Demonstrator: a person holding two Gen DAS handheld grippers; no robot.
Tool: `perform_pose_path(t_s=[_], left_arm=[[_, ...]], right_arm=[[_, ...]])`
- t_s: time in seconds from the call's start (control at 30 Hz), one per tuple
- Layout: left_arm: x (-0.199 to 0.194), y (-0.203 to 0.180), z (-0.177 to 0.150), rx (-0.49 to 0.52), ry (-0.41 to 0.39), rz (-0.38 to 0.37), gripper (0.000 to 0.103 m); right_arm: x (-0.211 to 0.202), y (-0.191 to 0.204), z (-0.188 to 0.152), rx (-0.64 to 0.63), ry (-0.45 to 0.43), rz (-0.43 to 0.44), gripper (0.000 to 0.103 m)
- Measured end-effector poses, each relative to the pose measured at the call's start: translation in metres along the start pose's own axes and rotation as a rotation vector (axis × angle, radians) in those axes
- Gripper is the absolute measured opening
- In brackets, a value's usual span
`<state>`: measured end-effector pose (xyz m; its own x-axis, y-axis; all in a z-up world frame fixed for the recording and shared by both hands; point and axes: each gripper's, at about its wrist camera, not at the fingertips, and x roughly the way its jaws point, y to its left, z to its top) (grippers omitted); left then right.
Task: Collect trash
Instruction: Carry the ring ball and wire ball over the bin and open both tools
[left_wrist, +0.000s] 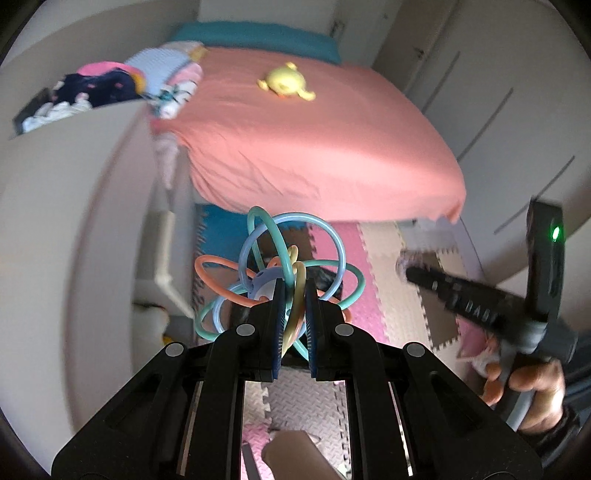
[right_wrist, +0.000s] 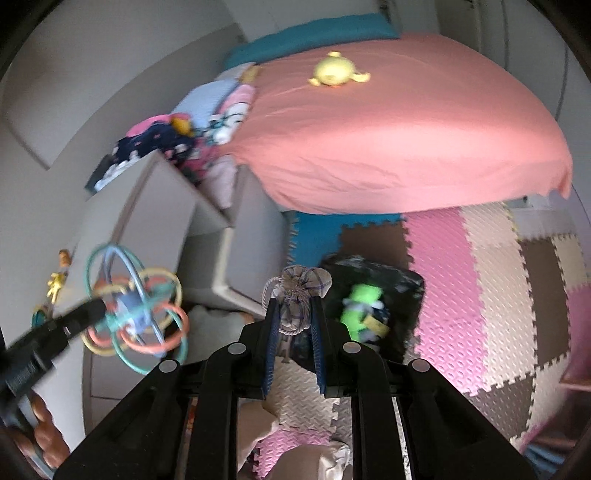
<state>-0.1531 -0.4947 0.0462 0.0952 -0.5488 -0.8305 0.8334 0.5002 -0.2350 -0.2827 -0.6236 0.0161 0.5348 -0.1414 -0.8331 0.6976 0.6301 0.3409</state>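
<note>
This is a child's bedroom in a home. A bed (left_wrist: 314, 140) with a salmon-pink fitted sheet carries a yellow plush toy (left_wrist: 286, 82) and a heap of children's clothes (left_wrist: 110, 88) beside it. The floor is laid with interlocking foam play mats (right_wrist: 491, 317) in pink, cream, brown and blue, and pale wardrobe doors (left_wrist: 517, 122) line one wall.

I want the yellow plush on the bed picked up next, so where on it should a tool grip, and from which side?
Grip the yellow plush across its round body, coming from above. It lies flat on the pink bed sheet with small limbs sticking out sideways; the body is the bulkiest, softest part to pinch. Both tools are occupied now: the left holds the loop toy, the right a cloth pouch.
</note>
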Motion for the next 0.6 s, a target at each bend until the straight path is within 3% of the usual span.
perform_pose_path(t_s=[0.07, 0.1, 0.13, 0.17, 0.2, 0.23, 0.3, 0.6], left_arm=[[0.016, -0.008, -0.002, 0.016, 0.038, -0.004, 0.010], [0.025, -0.010, -0.003, 0.031, 0.063, -0.005, 0.011], [0.033, -0.014, -0.004, 0.044, 0.086, 0.005, 0.019], [0.041, -0.016, -0.005, 0.056, 0.096, 0.036, 0.030], [0.044, -0.017, -0.005, 0.060, 0.090, 0.062, 0.076], [0.044, -0.018, -0.005, 0.061, 0.069, 0.081, 0.096], [0.040, -0.022, -0.007, 0.090, 0.015, 0.108, 0.097], [0.042, -0.018, -0.001, 0.078, 0.015, 0.115, 0.097]], right_arm=[[0.001, -0.009, 0.004, 0.034, 0.007, -0.002, 0.035], [0.002, -0.016, 0.008, 0.064, 0.006, 0.002, 0.069], [0.002, -0.023, 0.010, 0.092, 0.000, 0.008, 0.097], [0.000, -0.028, 0.014, 0.114, -0.011, 0.008, 0.099], [0.000, -0.033, 0.018, 0.141, -0.015, 0.010, 0.099], [0.001, -0.035, 0.020, 0.153, -0.011, 0.014, 0.099], [0.002, -0.036, 0.024, 0.160, -0.013, 0.009, 0.099], [0.010, -0.024, 0.030, 0.127, -0.015, -0.006, 0.100]])
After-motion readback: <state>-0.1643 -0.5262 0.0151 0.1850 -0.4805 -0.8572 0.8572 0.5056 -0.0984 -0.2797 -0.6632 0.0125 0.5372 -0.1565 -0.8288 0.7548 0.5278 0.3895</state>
